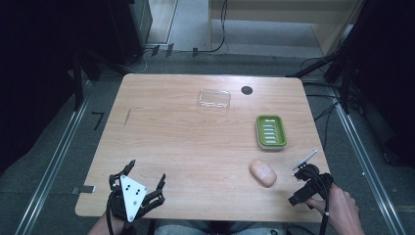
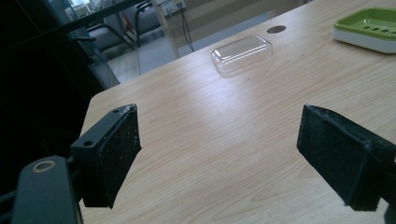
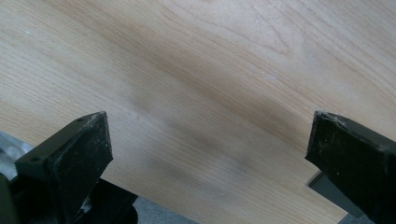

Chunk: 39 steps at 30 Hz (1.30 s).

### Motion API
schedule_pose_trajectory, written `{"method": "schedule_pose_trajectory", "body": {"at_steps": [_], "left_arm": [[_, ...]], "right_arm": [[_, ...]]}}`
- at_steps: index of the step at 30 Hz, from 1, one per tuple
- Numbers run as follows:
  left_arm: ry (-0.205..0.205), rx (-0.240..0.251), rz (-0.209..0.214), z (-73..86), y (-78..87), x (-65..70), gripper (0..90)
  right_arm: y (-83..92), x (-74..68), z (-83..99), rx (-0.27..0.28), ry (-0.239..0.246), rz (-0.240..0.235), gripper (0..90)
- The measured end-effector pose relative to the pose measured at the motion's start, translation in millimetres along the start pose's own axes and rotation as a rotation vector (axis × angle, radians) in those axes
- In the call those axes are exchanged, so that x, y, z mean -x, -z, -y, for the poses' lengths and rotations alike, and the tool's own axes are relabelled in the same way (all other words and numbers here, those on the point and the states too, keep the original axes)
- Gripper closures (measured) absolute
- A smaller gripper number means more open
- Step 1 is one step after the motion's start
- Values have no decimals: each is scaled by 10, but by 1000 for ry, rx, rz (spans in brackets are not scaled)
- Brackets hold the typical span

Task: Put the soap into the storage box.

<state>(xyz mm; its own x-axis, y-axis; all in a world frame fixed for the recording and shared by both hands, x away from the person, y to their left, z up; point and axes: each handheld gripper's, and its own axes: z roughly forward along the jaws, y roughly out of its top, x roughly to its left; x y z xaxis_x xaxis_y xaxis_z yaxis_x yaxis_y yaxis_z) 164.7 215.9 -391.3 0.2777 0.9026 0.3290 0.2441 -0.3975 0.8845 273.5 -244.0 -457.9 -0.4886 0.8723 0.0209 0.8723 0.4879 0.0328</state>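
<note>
The bar of soap (image 1: 263, 173), a pale peach oval, lies bare on the desk (image 1: 186, 147) in the lower right of the high view, near the right hand-held gripper (image 1: 304, 171) but not touching it. Just above it in that frame sits the green soap dish (image 1: 270, 130), white-rimmed and empty, its slotted bed showing; it also shows at the upper right of the left gripper view (image 2: 369, 28). Farther up, near the top middle of the desk, a clear plastic lid (image 1: 214, 98) rests flat, seen again in the upper middle of the left gripper view (image 2: 242, 52), with a small dark round hole (image 1: 246, 90) beside it. The right hand-held gripper is released, its 2 jaws spread wide over plain wood grain in its own view, grasping nothing. The left hand-held gripper (image 1: 147, 178), at the lower left of the high view, is likewise released, its 2 jaws well apart and pointing across the desk. By my judgement the work has barely begun: the soap is not yet lifted, the dish is unfilled and the lid is off, so picking up, placing and perhaps covering all remain.
</note>
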Motion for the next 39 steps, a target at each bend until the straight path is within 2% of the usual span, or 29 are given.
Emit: {"method": "schedule_pose_trajectory", "body": {"at_steps": [5, 18, 26, 33, 39], "left_arm": [[13, 5, -7, 3, 7, -9, 140], [10, 9, -9, 3, 13, -6, 139], [19, 12, -11, 14, 15, -20, 140], [14, 15, -8, 16, 15, -19, 140], [9, 13, -6, 7, 5, -8, 140]], "right_arm": [[9, -14, -13, 1, 6, 5, 3], [44, -48, -58, 13, 9, 0, 3], [94, -101, -147, 24, 22, -1, 3], [153, -187, -257, 33, 45, 4, 3], [178, -282, -391, 34, 88, 8, 3]]}}
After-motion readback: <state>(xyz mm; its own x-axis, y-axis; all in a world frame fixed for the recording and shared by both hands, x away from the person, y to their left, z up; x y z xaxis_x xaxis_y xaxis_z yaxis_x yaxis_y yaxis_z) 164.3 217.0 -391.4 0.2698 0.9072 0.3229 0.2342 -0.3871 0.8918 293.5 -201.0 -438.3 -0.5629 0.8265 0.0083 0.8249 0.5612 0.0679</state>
